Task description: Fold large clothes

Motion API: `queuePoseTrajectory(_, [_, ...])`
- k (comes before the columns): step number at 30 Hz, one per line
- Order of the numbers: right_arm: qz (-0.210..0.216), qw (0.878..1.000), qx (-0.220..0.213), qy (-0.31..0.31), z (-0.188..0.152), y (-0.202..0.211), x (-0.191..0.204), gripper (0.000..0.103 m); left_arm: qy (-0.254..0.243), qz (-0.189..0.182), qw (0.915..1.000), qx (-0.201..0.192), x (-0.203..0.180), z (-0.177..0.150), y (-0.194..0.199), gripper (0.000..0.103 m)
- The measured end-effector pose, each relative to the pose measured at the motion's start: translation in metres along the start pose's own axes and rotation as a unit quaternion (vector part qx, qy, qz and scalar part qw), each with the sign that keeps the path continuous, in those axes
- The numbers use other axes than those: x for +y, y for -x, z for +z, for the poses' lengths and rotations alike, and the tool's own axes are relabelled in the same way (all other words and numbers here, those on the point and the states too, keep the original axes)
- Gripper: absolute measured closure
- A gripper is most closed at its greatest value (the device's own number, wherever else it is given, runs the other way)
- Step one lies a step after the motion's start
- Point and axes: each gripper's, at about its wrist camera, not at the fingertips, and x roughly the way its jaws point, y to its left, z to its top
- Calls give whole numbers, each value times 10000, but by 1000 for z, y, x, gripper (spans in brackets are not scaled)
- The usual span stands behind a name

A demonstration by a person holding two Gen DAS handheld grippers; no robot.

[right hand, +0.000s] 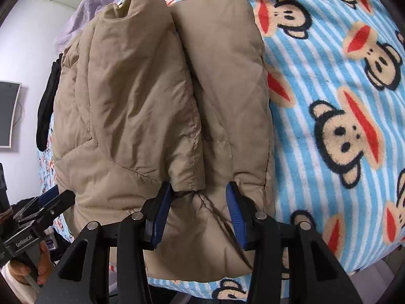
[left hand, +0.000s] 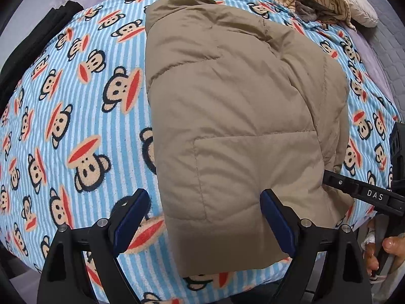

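A tan padded jacket (left hand: 235,116) is laid folded on the monkey-print blanket (left hand: 76,101) of the bed. The left hand-held gripper (left hand: 205,220) is pointed steeply down over the jacket's near edge, its jaws spread wide, nothing pressed. The right hand-held gripper (right hand: 197,212) is also tilted down at the jacket's near hem; its jaws are partly apart, with bunched fabric between them.

Tan puffer jacket (left hand: 235,116) folded lengthwise, flat on bed.
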Motion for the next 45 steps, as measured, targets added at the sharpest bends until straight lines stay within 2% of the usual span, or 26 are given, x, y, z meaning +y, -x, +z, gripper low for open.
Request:
queuePoseTrajectory(5, [-38, 9997, -78, -212, -7, 8, 5, 52, -29, -127, 9999, -28, 9, -6, 3, 12])
queuePoseTrajectory(9, [-101, 9993, -172, -326, -21, 18, 7, 40, -11, -151, 9998, -98, 18, -16, 10, 12])
queuePoseTrajectory(12, [-251, 9991, -213, -267, -34, 22, 16, 39, -92, -136, 9997, -178, 23, -23, 14, 12])
queuePoseTrajectory(13, [-270, 9989, -245, -284, -37, 24, 18, 39, -126, -111, 9996, -210, 25, -25, 16, 11])
queuePoseTrajectory(15, [-289, 9986, -315, -320, -42, 30, 23, 35, -169, -4, 9995, -253, 29, -28, 18, 0])
queuePoseTrajectory(26, [-452, 9954, -665, -527, -67, 46, 36, 32, -264, -24, 9990, -363, 56, -41, 30, 0])
queuePoseTrajectory(29, [-468, 9948, -751, -510, -68, 53, 38, 25, -210, -18, 9991, -359, 62, -41, 31, 0])
queuePoseTrajectory(30, [-463, 9947, -771, -488, -67, 53, 42, 20, -186, -21, 9992, -350, 63, -40, 31, 0])
queuePoseTrajectory(37, [-444, 9958, -703, -388, -57, 53, 52, 20, 71, 72, 9994, -340, 64, -25, 31, 0])
queuePoseTrajectory(45, [-211, 9980, -596, -58, -16, 65, 50, 20, 546, 35, 9976, -428, 58, 15, 29, 0])
